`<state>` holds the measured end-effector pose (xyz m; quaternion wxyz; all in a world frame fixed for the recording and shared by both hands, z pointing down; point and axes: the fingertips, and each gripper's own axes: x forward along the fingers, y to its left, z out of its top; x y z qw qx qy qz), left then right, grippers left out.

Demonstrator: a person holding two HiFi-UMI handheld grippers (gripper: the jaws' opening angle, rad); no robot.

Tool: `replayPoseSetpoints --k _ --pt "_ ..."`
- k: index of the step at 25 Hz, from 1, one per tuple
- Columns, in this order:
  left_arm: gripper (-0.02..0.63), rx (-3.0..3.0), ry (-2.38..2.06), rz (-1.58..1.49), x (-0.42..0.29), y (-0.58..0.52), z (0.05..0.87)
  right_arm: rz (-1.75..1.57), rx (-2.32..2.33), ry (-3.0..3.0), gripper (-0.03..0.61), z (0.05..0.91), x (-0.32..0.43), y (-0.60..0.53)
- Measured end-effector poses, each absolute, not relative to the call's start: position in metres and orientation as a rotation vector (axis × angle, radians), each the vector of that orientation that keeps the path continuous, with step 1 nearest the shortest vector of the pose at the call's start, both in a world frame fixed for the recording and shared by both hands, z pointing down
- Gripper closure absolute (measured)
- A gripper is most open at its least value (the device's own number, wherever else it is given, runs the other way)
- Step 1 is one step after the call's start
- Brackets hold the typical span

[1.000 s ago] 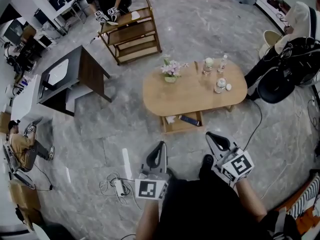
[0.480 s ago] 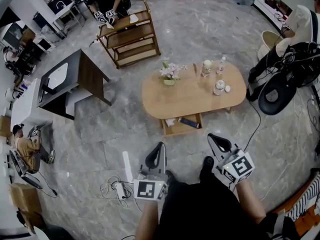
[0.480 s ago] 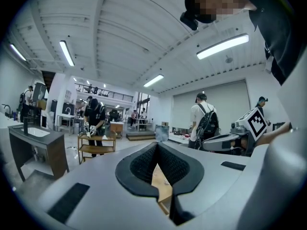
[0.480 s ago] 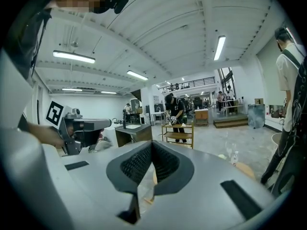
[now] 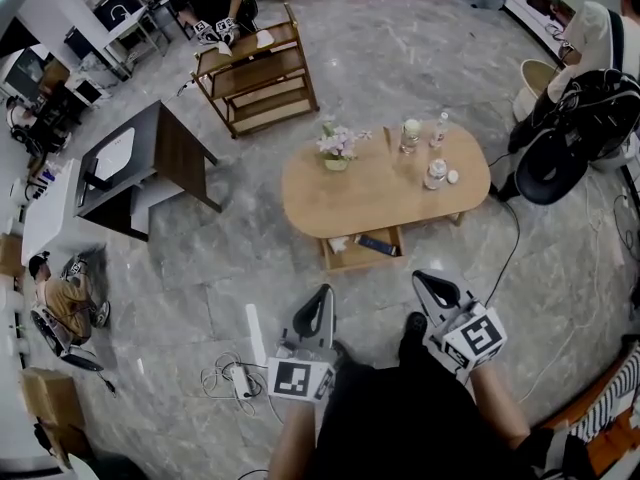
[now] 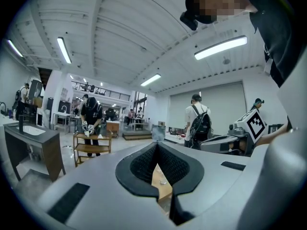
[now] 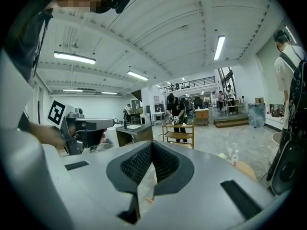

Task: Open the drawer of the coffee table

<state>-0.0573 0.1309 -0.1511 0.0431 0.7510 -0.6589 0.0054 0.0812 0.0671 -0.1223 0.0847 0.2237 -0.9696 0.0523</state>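
The oval wooden coffee table (image 5: 385, 193) stands on the grey floor ahead of me. Its drawer (image 5: 345, 258) sticks out from under the near edge and holds a dark blue object (image 5: 378, 244) and something white. My left gripper (image 5: 322, 293) and right gripper (image 5: 420, 278) hang side by side well short of the table, both shut and empty. In the left gripper view the left gripper (image 6: 156, 144) points level, with a strip of the table top (image 6: 160, 182) seen through the gap below its tips. The right gripper (image 7: 151, 143) tilts slightly down in the right gripper view.
Flowers in a vase (image 5: 336, 146) and three bottles (image 5: 436, 173) stand on the table. A wooden shelf cart (image 5: 258, 68) and a dark desk (image 5: 140, 153) are at the far left. A power strip with cables (image 5: 235, 373) lies by my feet. People stand at the right (image 5: 590, 88) and back.
Both grippers have kept still and shut. The table sits slightly higher in the head view, and the person at the right has shifted.
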Motion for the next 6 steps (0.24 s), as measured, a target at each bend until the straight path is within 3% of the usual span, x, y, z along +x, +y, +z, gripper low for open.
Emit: replayPoseSetpoints --k 6 --pt "0.601 2.284 -1.997 -0.017 -0.0511 0.1321 -0.1558 0.133 0.669 -2.884 0.566 -0.1253 0.0885 0.0678"
